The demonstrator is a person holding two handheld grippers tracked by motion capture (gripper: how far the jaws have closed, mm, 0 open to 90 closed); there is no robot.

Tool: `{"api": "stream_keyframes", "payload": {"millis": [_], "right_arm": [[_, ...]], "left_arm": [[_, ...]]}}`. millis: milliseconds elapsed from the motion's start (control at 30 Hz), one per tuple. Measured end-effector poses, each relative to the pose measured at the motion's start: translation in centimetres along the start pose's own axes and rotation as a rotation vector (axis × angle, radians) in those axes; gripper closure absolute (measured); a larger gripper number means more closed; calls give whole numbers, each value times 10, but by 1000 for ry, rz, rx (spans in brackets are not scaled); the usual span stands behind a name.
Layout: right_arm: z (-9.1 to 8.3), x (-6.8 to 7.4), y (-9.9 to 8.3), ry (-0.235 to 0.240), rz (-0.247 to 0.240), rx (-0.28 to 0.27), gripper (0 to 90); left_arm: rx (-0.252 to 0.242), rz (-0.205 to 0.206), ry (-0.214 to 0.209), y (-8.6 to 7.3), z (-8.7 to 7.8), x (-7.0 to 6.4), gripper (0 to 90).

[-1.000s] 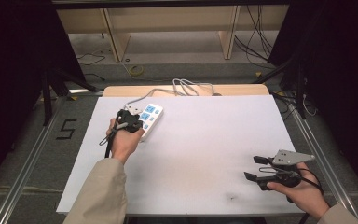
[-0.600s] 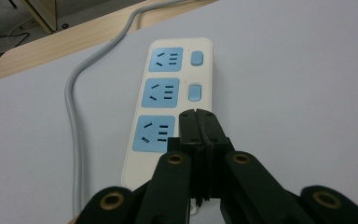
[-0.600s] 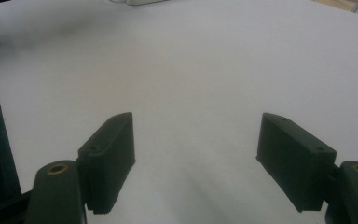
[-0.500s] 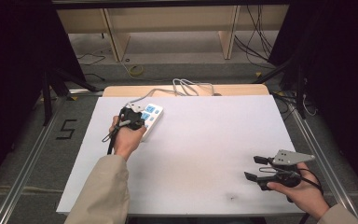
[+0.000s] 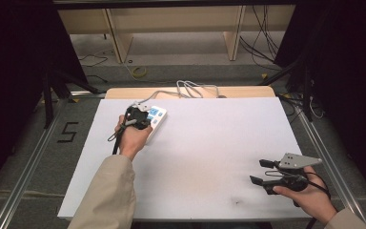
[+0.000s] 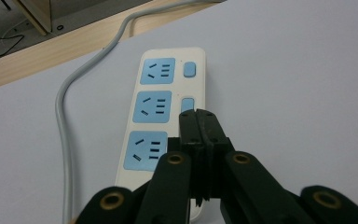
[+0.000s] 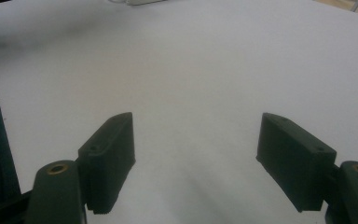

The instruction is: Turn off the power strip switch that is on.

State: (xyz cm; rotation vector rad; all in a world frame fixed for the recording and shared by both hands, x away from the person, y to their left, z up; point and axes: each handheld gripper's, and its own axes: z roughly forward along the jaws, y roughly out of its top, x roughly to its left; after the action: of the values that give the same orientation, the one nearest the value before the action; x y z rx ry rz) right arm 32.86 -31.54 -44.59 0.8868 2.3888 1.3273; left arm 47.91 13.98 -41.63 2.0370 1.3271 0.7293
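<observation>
Closed left tongs [image 6: 199,122] over power strip [image 6: 165,109]

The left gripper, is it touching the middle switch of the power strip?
Cannot tell. In the left gripper view the shut left gripper overlaps the middle switch of the power strip, but no view shows contact or a gap plainly.

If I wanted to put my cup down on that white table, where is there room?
Nearly anywhere. The white table is bare from the power strip at its far left across to the right claw at the near right. The middle and far right are widest. Only the far-left corner is crowded: there the left claw, shut, is over the strip beside its cord.
</observation>
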Motion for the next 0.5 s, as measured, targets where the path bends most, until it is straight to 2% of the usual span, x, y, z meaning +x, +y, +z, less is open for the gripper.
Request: {"api": "stream_keyframes", "payload": {"millis": [500], "right_arm": [[0, 0, 0, 0, 4, 1, 278]], "left_arm": [[16, 1, -8, 11, 7, 1, 900]]}}
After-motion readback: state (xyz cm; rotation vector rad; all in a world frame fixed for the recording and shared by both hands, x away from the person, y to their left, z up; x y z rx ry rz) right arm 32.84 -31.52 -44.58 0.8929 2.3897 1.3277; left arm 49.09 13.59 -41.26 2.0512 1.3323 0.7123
